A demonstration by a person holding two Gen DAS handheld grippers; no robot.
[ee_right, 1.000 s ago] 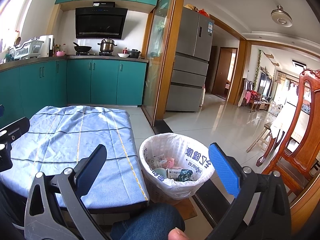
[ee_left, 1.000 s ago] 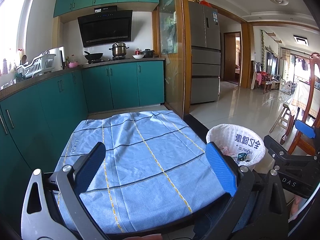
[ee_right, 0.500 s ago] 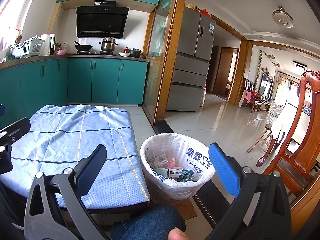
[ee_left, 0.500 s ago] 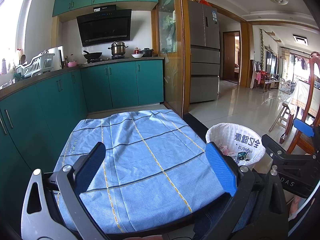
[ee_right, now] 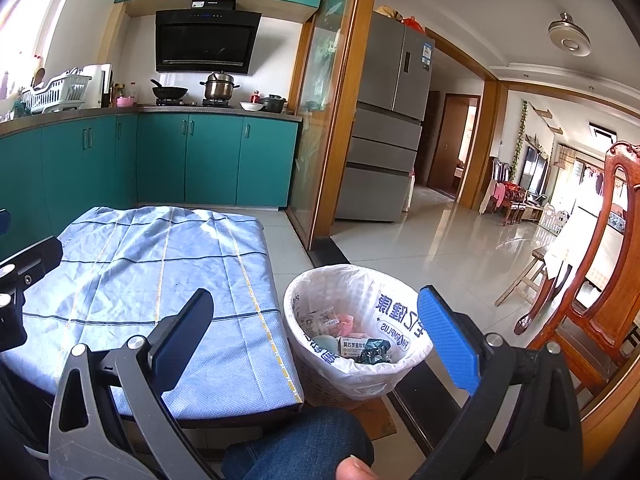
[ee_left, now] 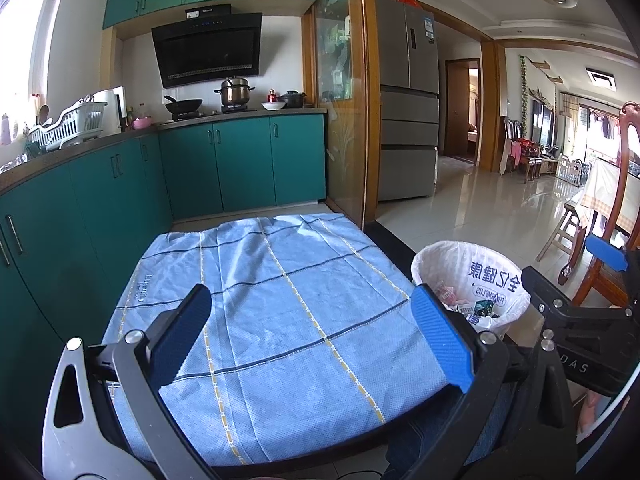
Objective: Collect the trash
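Trash [ee_right: 352, 340] is sitting in the bin [ee_right: 356, 376] on the floor, just right of the table [ee_right: 240, 412]: packets, a small printed box, a dark crumpled wrapper. Bin liner [ee_right: 400, 316] is showing blue print, seen mirrored, Chinese characters plus what looks like "PHXAMPLUS". Cloth [ee_left: 280, 312], blue with yellow and dark lines, is covering the tabletop; small text at its left edge is unreadable. Left gripper [ee_left: 312, 332] is hovering over the cloth, fingers spread wide, holding nothing. Right gripper [ee_right: 316, 332] is hanging over the bin's near side, fingers likewise apart and empty. Left view is showing "DAS" on the right gripper's body.
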